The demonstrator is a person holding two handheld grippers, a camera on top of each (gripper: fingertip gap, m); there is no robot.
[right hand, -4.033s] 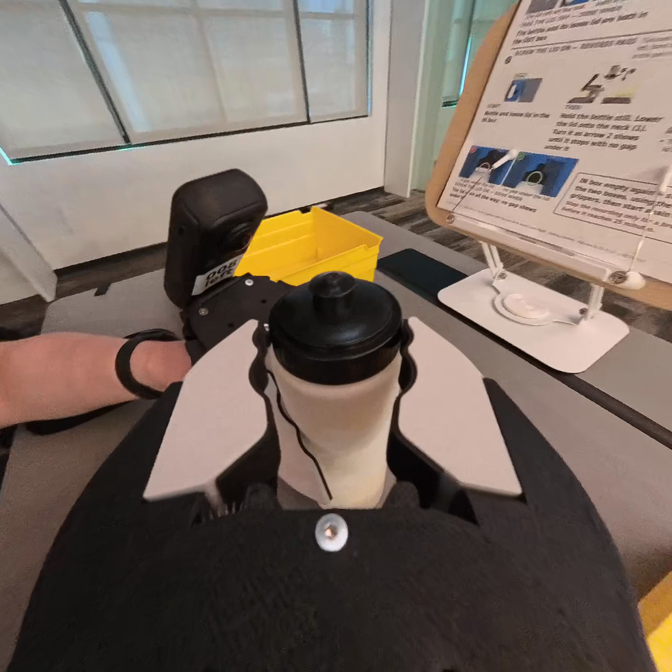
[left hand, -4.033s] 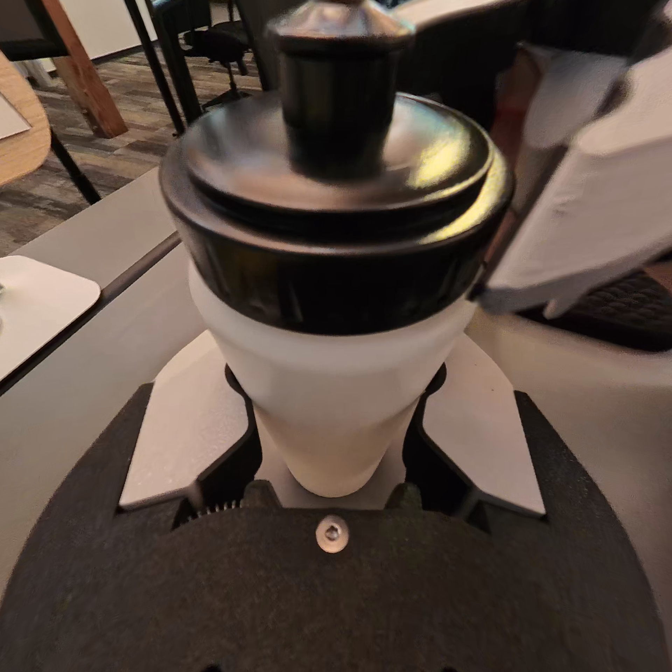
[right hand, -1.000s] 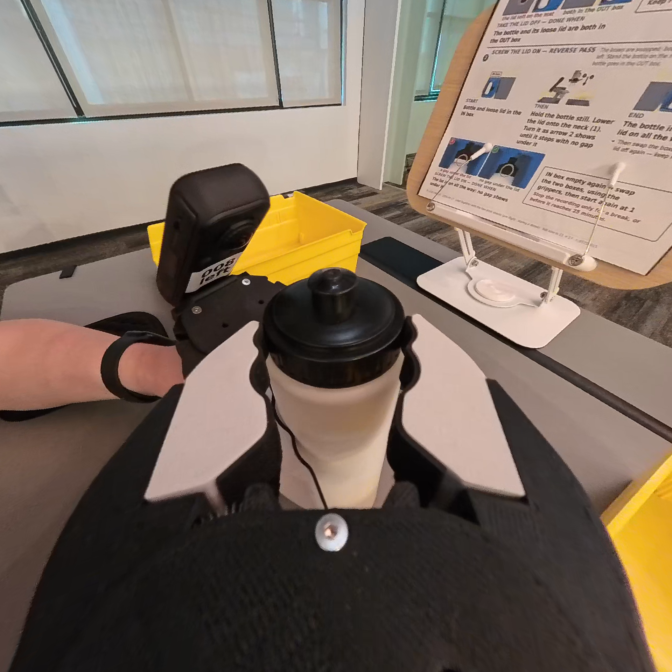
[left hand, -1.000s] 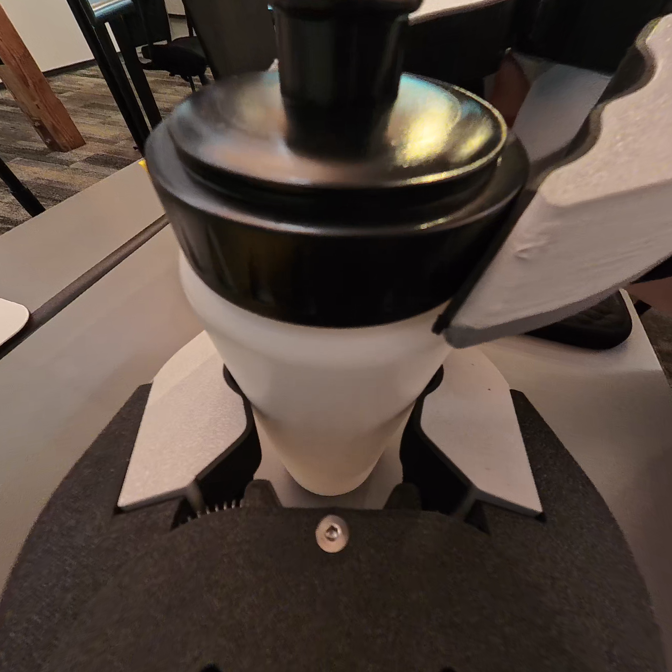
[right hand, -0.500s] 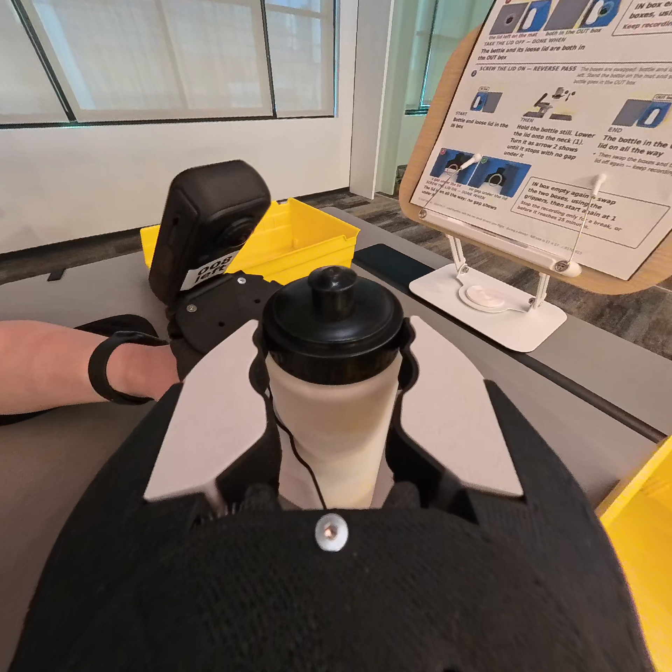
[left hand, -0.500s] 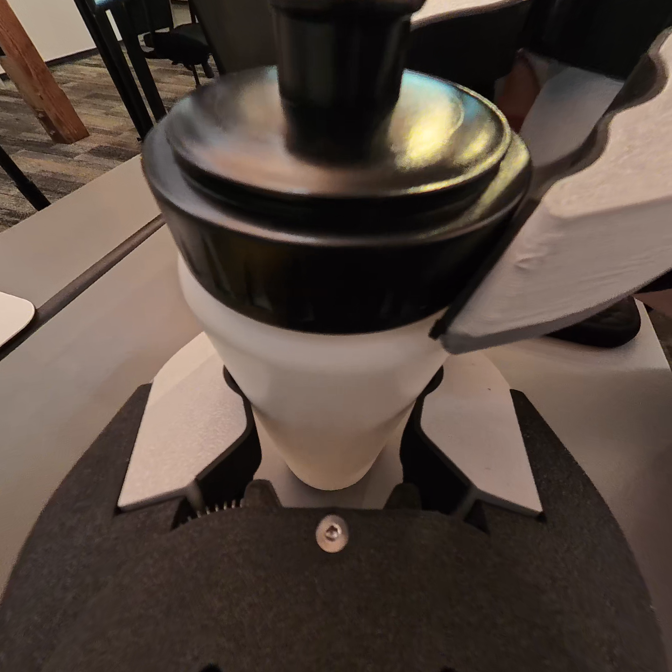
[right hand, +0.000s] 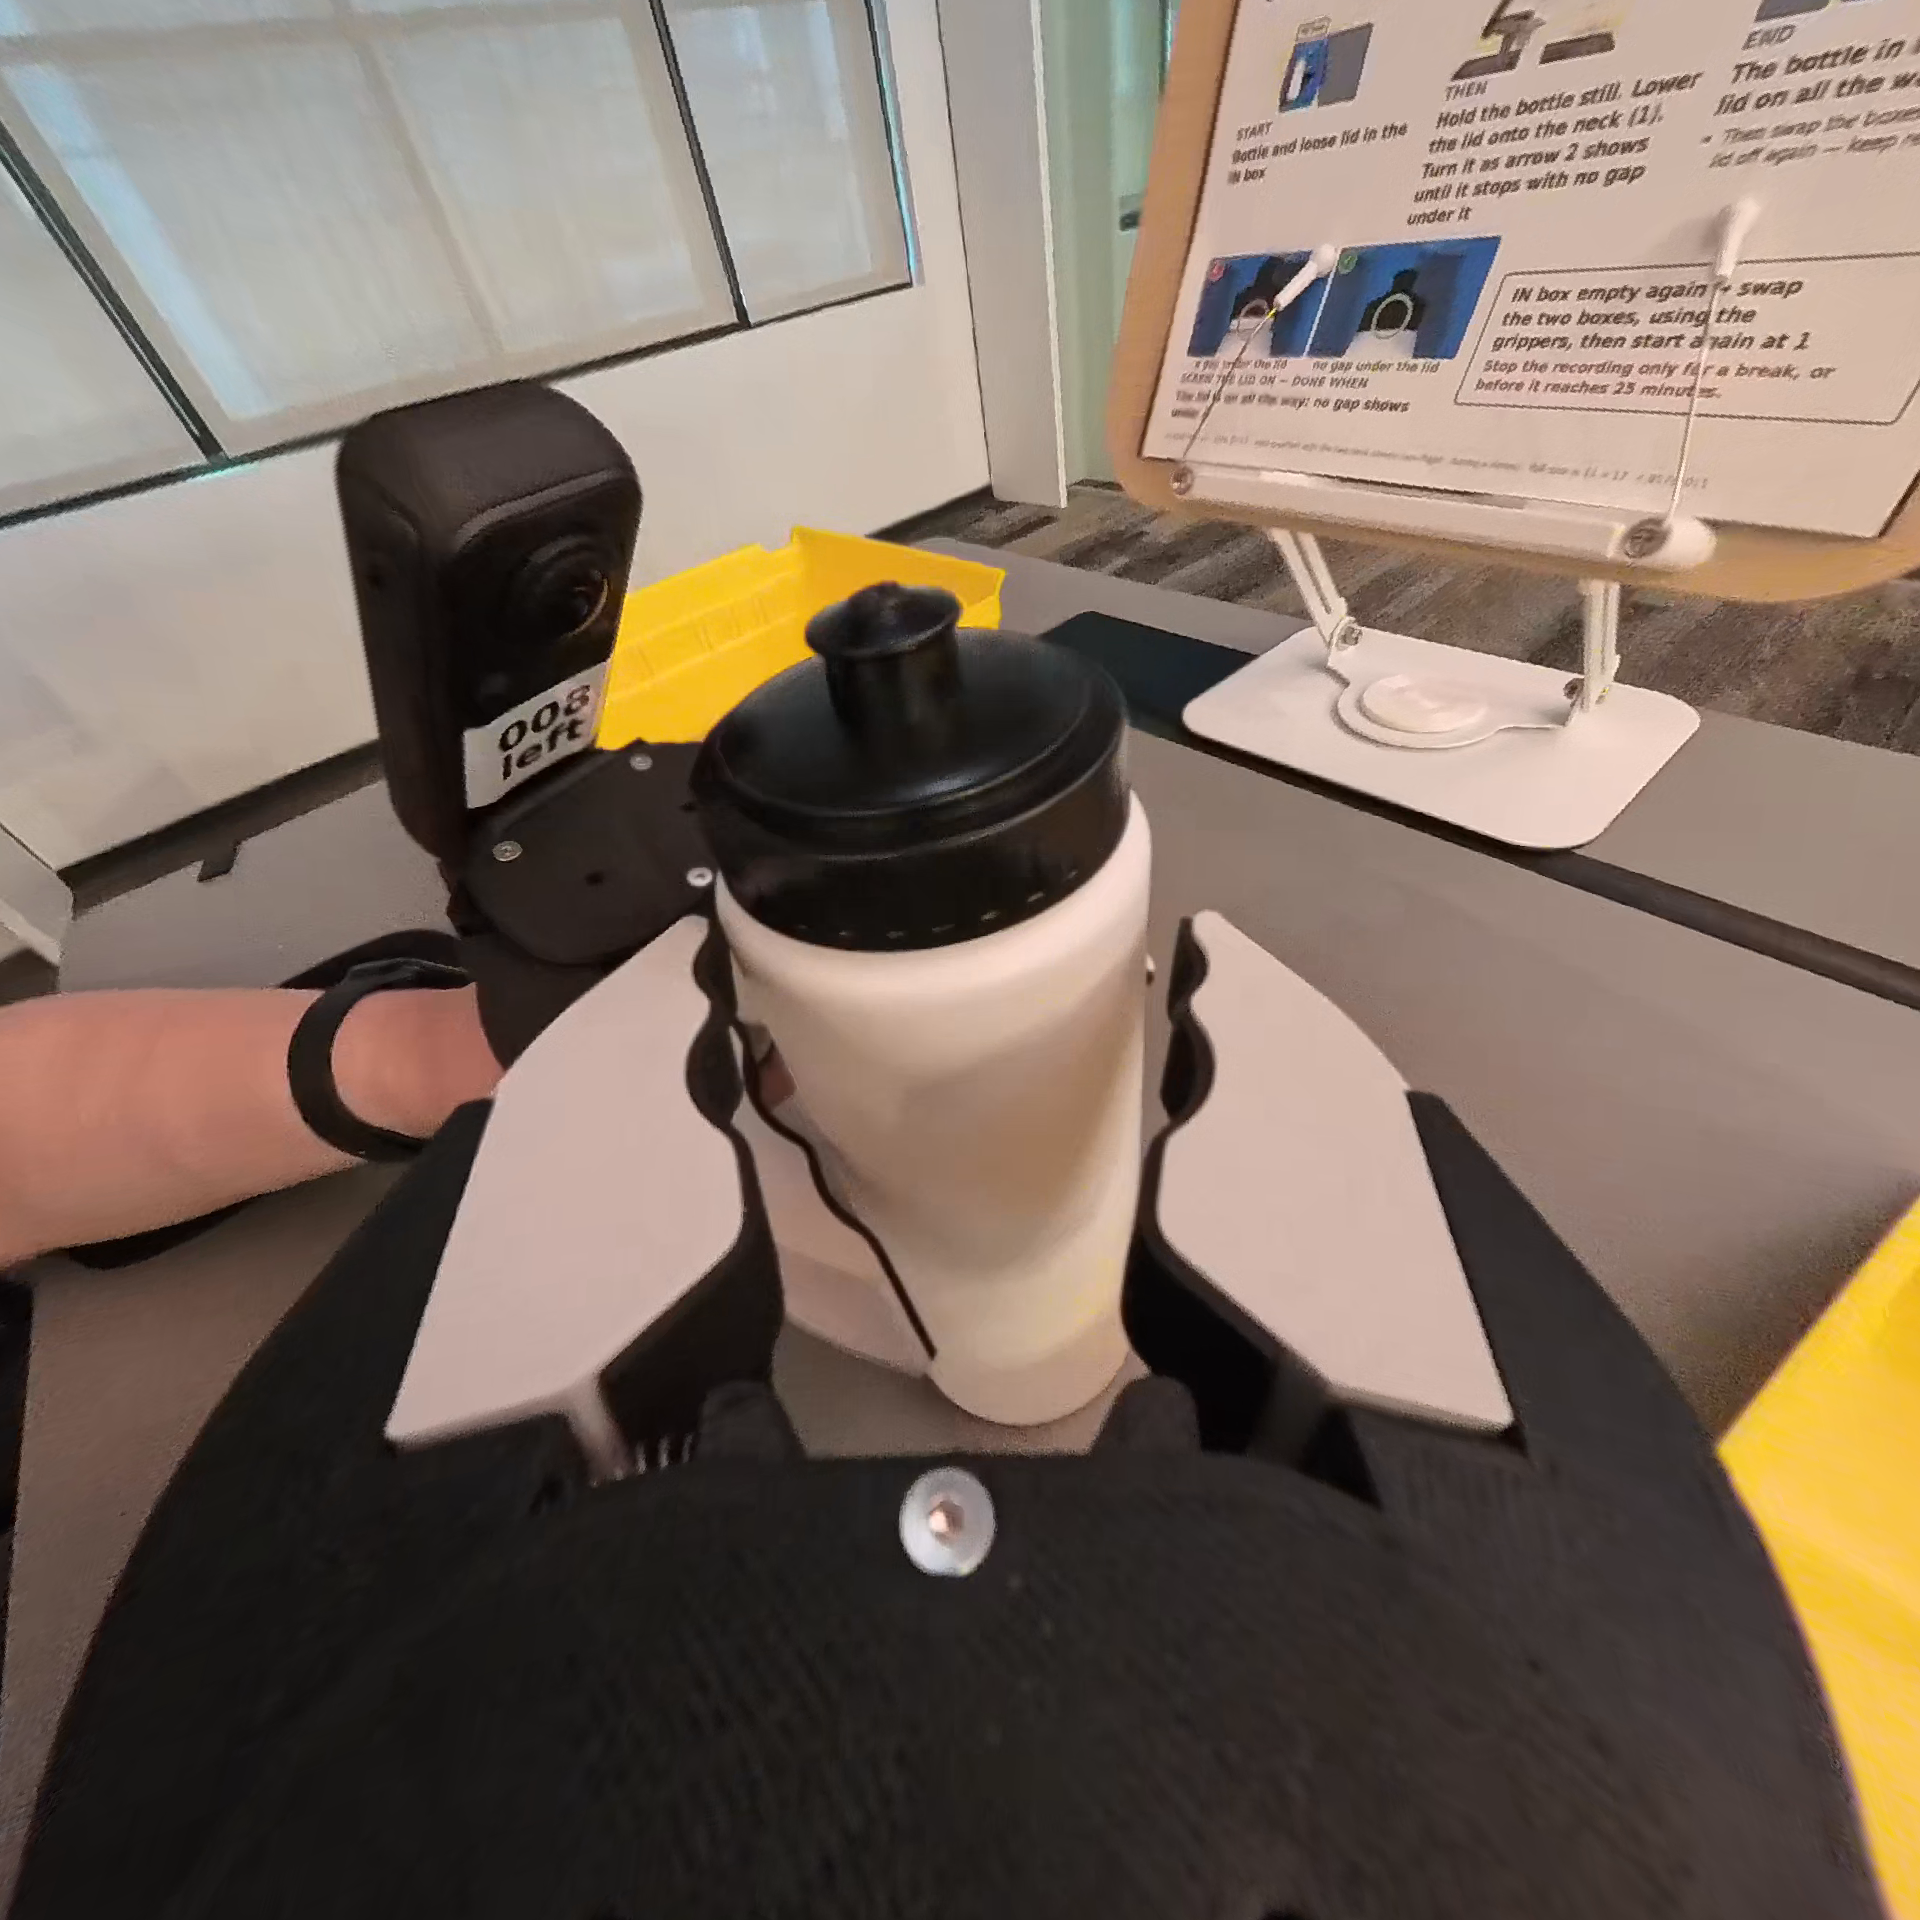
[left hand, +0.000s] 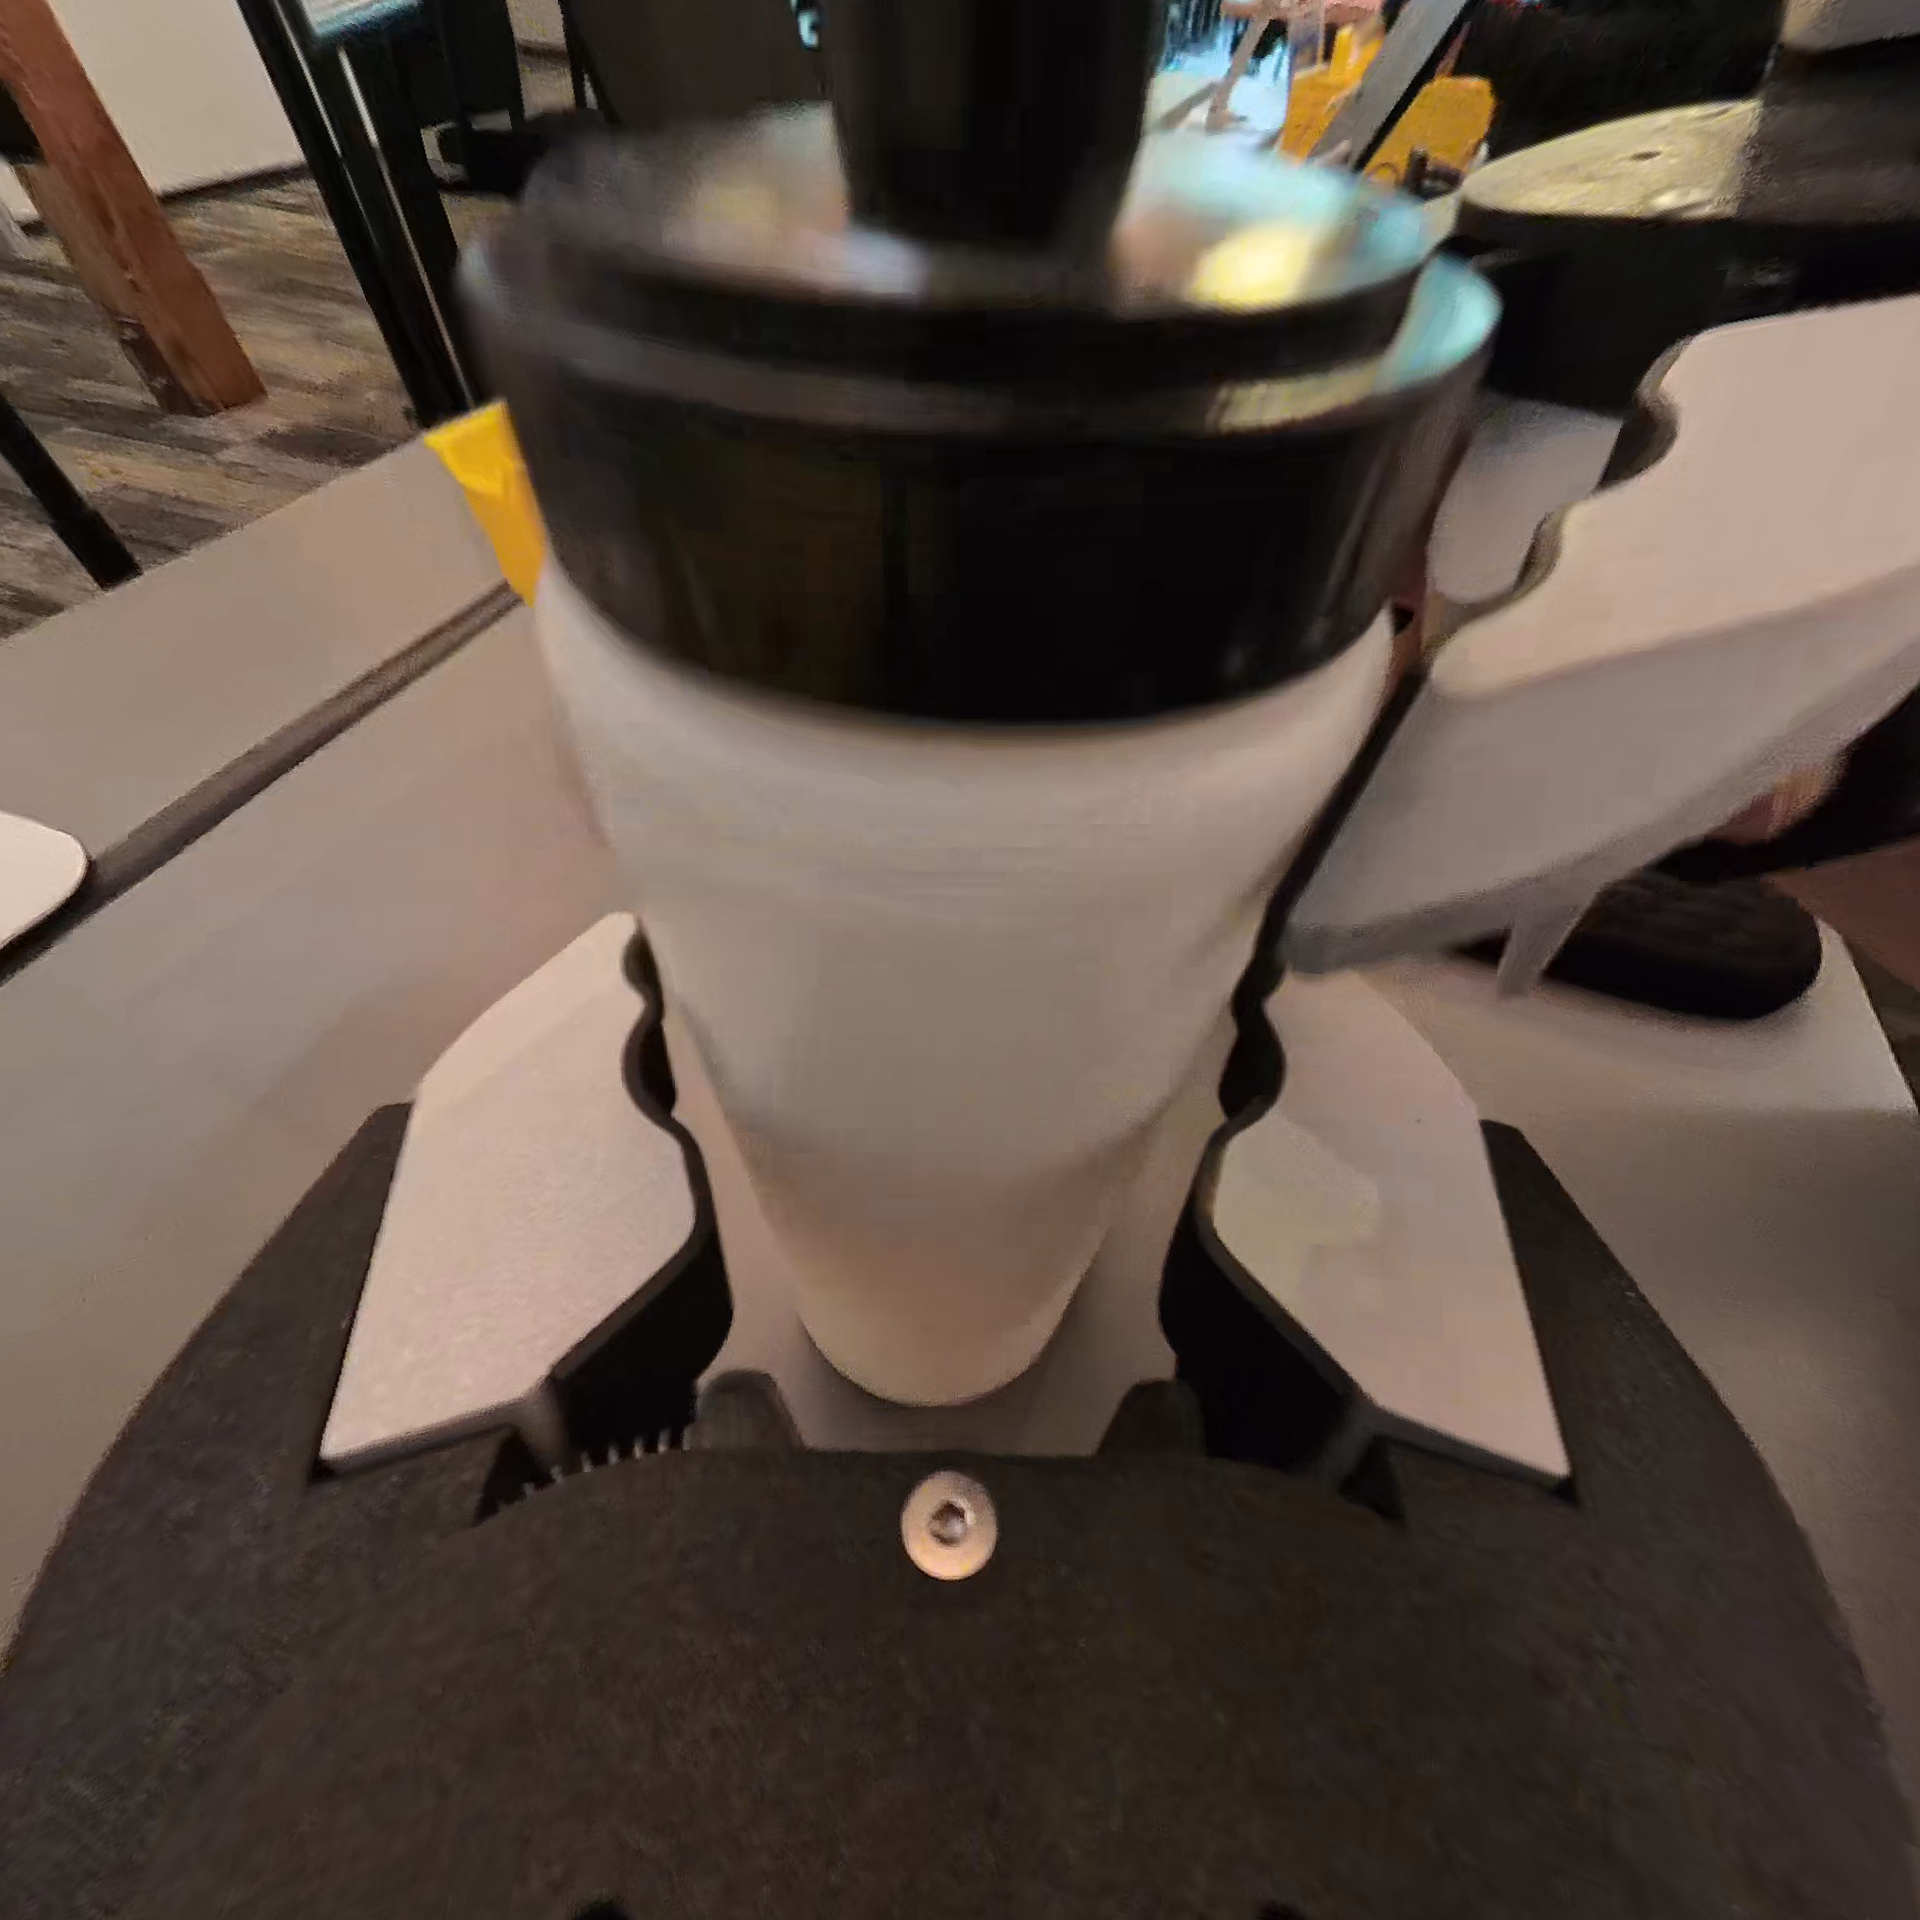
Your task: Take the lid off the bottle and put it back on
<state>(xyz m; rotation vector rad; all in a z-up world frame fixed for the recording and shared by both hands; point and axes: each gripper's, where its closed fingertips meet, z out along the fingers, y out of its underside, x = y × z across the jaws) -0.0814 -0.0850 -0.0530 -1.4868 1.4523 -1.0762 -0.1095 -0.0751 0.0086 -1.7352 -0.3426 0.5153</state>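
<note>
Since half a second ago the right gripper (right hand: pixel 940 1049) has let go of the lid (right hand: pixel 914 769) and dropped lower: its grey fingers (right hand: pixel 592 1164), which were pressed on the black lid, now stand open on both sides of the white body of the bottle (right hand: pixel 935 1122), with a small gap on the right side. In the right wrist view the bottle leans a little to the right, and the lid sits on its neck.

The left gripper (left hand: pixel 940 1049) holds the bottle low on its body; its fingers (left hand: pixel 520 1195) are closed narrow against the white wall on both sides. The bottle (left hand: pixel 935 935) stands on the grey table (left hand: pixel 208 935). The left wrist view is blurred.

The person's left forearm (right hand: pixel 156 1101) lies flat and comes in from the left, with a black strap at the wrist. Behind the bottle are a yellow bin (right hand: pixel 727 623) and a stand with an instruction sheet (right hand: pixel 1558 312)
</note>
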